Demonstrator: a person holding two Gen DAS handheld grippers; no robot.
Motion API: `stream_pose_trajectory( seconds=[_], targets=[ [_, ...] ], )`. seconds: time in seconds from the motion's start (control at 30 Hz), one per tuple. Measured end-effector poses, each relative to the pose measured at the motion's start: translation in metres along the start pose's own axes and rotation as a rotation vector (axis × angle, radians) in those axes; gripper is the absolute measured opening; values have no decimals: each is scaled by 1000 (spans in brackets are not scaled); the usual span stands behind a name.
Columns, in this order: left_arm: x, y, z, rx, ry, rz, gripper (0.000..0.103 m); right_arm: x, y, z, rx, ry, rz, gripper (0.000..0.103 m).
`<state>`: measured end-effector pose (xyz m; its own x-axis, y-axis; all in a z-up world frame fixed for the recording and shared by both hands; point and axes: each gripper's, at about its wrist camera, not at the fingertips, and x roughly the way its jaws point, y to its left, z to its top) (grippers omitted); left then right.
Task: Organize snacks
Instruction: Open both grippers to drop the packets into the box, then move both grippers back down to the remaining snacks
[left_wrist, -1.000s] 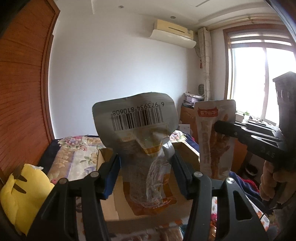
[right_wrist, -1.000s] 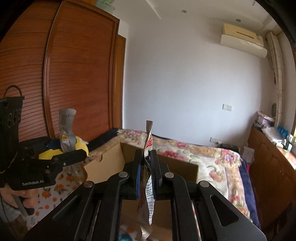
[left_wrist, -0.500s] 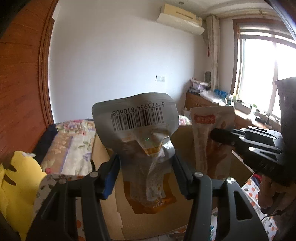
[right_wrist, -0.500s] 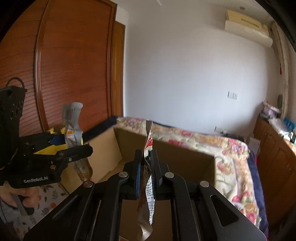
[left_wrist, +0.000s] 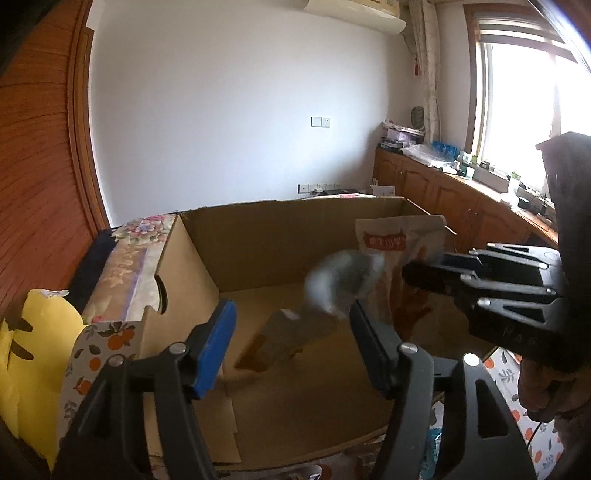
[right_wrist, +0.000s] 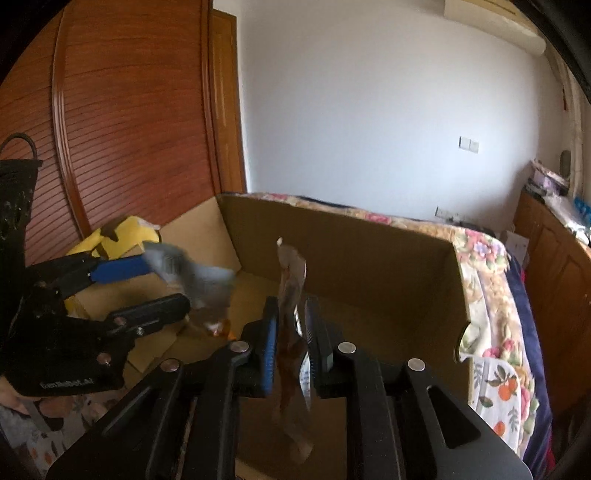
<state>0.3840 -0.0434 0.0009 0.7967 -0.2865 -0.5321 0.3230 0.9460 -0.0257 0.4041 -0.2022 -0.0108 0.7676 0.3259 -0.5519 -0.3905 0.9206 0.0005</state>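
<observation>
While both tongs widen, grey packet (left_wrist: 332, 288) falls clear of left tongs (left_wrist: 291, 332), red-labelled packet (right_wrist: 291, 295) loose between right tongs (right_wrist: 290, 328).

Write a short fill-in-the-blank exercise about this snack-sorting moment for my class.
1. Both snack packets are dropping into a ____ box.
2. The plush toy left of the box is ____.
3. The left gripper has a ____ pad on one finger.

Missing words: cardboard; yellow; blue

Both claws, left claw (left_wrist: 291, 343) and right claw (right_wrist: 290, 332), have just been opening.
</observation>
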Motion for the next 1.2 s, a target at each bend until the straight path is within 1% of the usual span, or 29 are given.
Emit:
stream_pose_trajectory(
  seconds=[0.07,0.13,0.3,0.4,0.43,0.5,0.6,0.73,0.9,1.07,1.2],
  targets=[
    [-3,2,1,-5,-13,-3,70,2,1,0,-1,4,-14,22],
    [-7,4,2,-9,-26,3,70,-1,0,0,9,4,-21,26],
    [-16,5,0,-8,-45,25,70,-16,-5,0,28,-8,-26,27],
    [-23,4,2,-1,-77,79,70,-30,-10,-2,42,-23,-24,29],
    [-26,4,3,2,-94,107,70,-36,-12,-3,46,-30,-24,29],
    [-28,7,5,-4,-99,136,71,-46,-13,-5,52,-39,-29,29],
    [-30,14,6,-34,-93,112,71,-61,-14,-8,51,-52,-30,30],
    [-36,14,5,-33,-91,127,71,-80,-13,-13,56,-56,-26,31],
    [-54,13,0,-53,-94,107,71,-103,-8,-26,56,-54,-32,33],
    [-77,7,-11,-49,-102,100,72,-120,0,-45,72,-37,-33,34],
    [-91,1,-26,-35,-93,98,72,-129,6,-62,86,-25,-27,34]
  ],
)
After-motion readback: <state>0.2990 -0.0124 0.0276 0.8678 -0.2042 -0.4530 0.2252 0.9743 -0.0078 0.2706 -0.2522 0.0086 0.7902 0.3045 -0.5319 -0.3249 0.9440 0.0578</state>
